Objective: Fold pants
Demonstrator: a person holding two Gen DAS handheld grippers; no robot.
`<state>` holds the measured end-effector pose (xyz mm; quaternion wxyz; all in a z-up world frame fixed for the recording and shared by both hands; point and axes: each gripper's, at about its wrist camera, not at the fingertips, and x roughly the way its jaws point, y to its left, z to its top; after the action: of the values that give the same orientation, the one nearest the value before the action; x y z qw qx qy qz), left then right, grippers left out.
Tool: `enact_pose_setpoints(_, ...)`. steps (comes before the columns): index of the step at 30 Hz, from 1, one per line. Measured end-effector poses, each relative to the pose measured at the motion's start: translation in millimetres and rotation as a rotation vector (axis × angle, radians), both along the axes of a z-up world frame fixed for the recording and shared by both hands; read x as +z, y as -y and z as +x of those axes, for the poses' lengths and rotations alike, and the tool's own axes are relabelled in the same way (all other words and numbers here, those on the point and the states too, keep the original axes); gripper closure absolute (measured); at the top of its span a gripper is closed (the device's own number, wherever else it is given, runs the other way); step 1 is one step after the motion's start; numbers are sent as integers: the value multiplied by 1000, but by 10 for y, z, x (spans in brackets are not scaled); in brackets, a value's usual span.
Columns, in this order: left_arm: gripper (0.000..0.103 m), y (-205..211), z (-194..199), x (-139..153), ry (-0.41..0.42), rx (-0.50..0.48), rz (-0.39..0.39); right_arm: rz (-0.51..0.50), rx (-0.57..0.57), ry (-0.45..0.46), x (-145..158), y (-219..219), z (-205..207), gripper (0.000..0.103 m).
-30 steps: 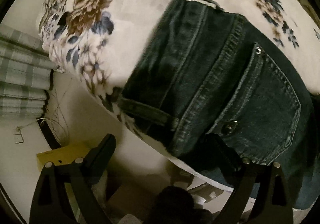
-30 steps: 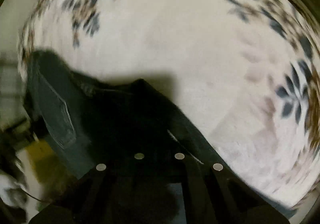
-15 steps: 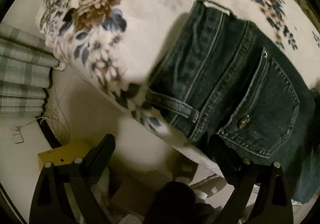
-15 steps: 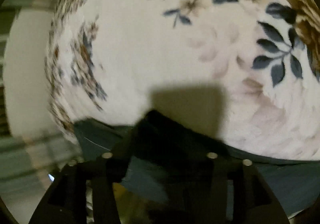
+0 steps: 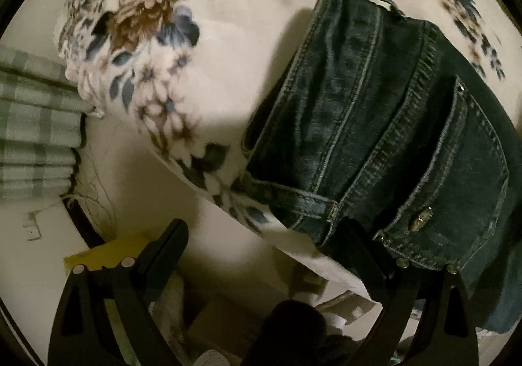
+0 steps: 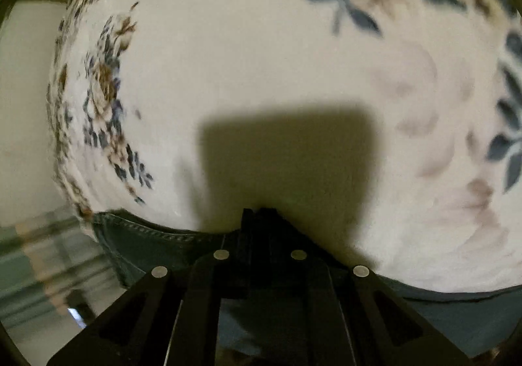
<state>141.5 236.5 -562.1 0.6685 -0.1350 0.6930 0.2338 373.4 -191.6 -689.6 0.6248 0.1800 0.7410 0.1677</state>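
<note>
Dark blue jeans (image 5: 385, 137) lie on a white floral blanket (image 5: 228, 56), waistband and back pocket facing me at the bed's edge. My left gripper (image 5: 267, 235) is open and empty; its right finger (image 5: 365, 251) lies just under the waistband corner, its left finger (image 5: 163, 245) hangs off the bed. In the right wrist view my right gripper (image 6: 259, 214) is shut on a fold of the jeans (image 6: 146, 245), held low over the blanket (image 6: 261, 56). The rest of the jeans is hidden there.
The bed edge runs diagonally through the left wrist view. Below it are the floor, a yellow box (image 5: 104, 251), cardboard boxes (image 5: 228, 323) and loose cables (image 5: 91, 203). Green plaid curtains (image 5: 32, 131) hang at the left.
The right gripper has carried its denim fold across the blanket, so less of the jeans shows in its view. The left gripper stayed open and drew slightly nearer the waistband.
</note>
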Motion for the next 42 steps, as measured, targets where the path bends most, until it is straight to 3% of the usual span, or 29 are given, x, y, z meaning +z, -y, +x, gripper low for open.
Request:
enact_pose_setpoints(2, 4, -24, 9, 50, -15, 12, -14, 51, -23, 10, 75, -1, 74, 64)
enact_pose_setpoints(3, 5, -24, 9, 115, -9, 10, -13, 66, -53, 47, 224, 175, 38, 43)
enact_pose_setpoints(4, 5, -7, 16, 192, 4, 3, -3, 77, -79, 78, 343, 299, -5, 33)
enact_pose_setpoints(6, 5, 91, 34, 403, 37, -37, 30, 81, -143, 125, 578, 707, -225, 25)
enact_pose_setpoints(10, 5, 486, 103, 752, 100, -133, 36, 45, -338, 147, 706, 1473, -831, 5)
enact_pose_setpoints(15, 5, 1590, 335, 836, 143, -343, -11, -15, -658, 161, 538, 2619, -1938, 5)
enact_pose_setpoints(17, 5, 2079, 412, 760, 137, -415, -67, -49, -824, 145, 375, 3183, -2436, 9)
enact_pose_setpoints(19, 5, 2575, 468, 655, 127, -490, -85, -64, -959, 141, 238, 3615, -2804, 41)
enact_pose_setpoints(22, 5, 3295, 561, 454, 100, -578, -122, -62, -1147, 155, 25, 4327, -3302, 44)
enact_pose_setpoints(27, 5, 4040, 591, 84, 68, -676, -111, 2, -1304, 260, -359, 5232, -3636, 44)
enact_pose_setpoints(30, 4, 4190, 574, -153, 13, -690, -90, 91, -1339, 348, -541, 5481, -3656, 44)
enact_pose_setpoints(32, 0, 4169, 574, -202, 30, -669, -90, 137, -1354, 422, -560, 5554, -3620, 44)
enact_pose_setpoints(38, 0, 4051, 539, -238, 68, -657, -107, 278, -1410, 537, -733, 5775, -3475, 48)
enact_pose_setpoints(40, 0, 4022, 504, -229, 95, -646, -105, 309, -1398, 554, -730, 5841, -3391, 80)
enact_pose_setpoints(42, 0, 4055, 474, -219, 109, -631, -103, 271, -1369, 549, -694, 5861, -3249, 92)
